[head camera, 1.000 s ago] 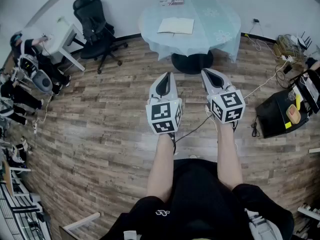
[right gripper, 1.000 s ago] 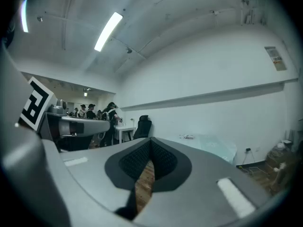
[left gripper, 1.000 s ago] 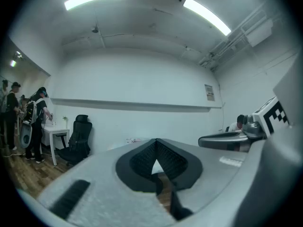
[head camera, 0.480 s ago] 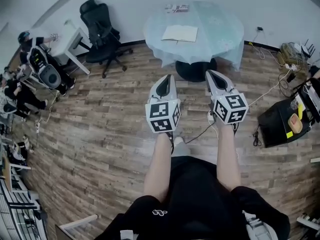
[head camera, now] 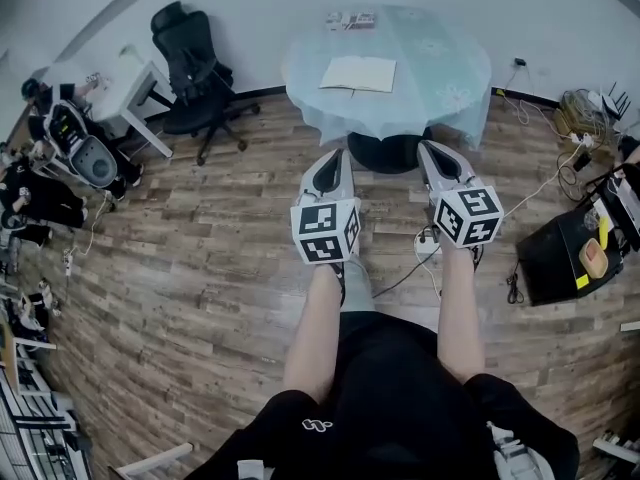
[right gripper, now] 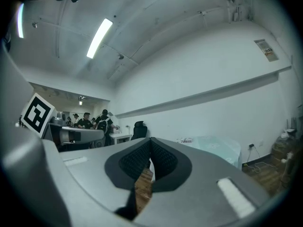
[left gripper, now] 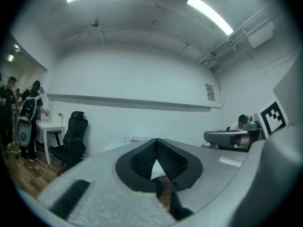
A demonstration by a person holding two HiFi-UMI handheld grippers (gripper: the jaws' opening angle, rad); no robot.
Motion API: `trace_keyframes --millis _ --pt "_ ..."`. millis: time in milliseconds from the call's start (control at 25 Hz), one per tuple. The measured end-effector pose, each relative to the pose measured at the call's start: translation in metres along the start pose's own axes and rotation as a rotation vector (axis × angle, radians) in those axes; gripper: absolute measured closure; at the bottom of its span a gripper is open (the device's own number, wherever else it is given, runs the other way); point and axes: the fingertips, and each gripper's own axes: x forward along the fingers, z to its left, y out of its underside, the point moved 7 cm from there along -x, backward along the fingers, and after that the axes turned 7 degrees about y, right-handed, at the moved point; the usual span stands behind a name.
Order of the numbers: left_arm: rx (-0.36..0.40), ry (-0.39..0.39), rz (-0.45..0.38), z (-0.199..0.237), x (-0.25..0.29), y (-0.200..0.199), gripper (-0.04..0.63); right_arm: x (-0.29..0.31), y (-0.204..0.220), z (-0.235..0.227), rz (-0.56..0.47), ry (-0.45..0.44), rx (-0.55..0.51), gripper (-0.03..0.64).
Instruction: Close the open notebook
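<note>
On the table (head camera: 440,68), open notebook (head camera: 358,73), head view only; left claw (head camera: 332,153), right claw (head camera: 429,147) clenched, empty.

Bright, even light from ceiling strip lights (left gripper: 208,13), soft shadows, heavy fisheye curving, dark vignetted corners

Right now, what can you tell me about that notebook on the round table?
The notebook lies open and flat, with pale pages facing up that look blank from here. It rests near the middle of the round table, on its light blue cloth. Nothing else appears to touch it. It is too far off for finer detail.
</note>
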Motion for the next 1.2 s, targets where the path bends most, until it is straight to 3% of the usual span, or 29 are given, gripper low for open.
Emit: trace_keyframes --millis 240,400,680,920,1200 --pt "-0.031 -0.027 0.021 0.081 0.06 0.02 0.592 0.103 0.02 0.0 -0.005 -0.031 -0.011 0.604" --pt "-0.045 -0.03 0.08 0.138 0.11 0.033 0.592 0.178 0.043 -0.001 0.029 -0.026 0.007 0.604" --pt "-0.105 0.027 0.188 0.242 0.242 0.057 0.592 0.331 0.078 -0.024 0.132 0.013 0.02 0.604" --pt "-0.127 0.111 0.26 0.299 0.335 0.076 0.592 0.426 0.091 -0.057 0.192 0.079 0.017 0.604" --pt "-0.175 0.155 0.324 0.33 0.378 0.106 0.592 0.475 0.116 -0.07 0.304 0.114 -0.009 0.604"
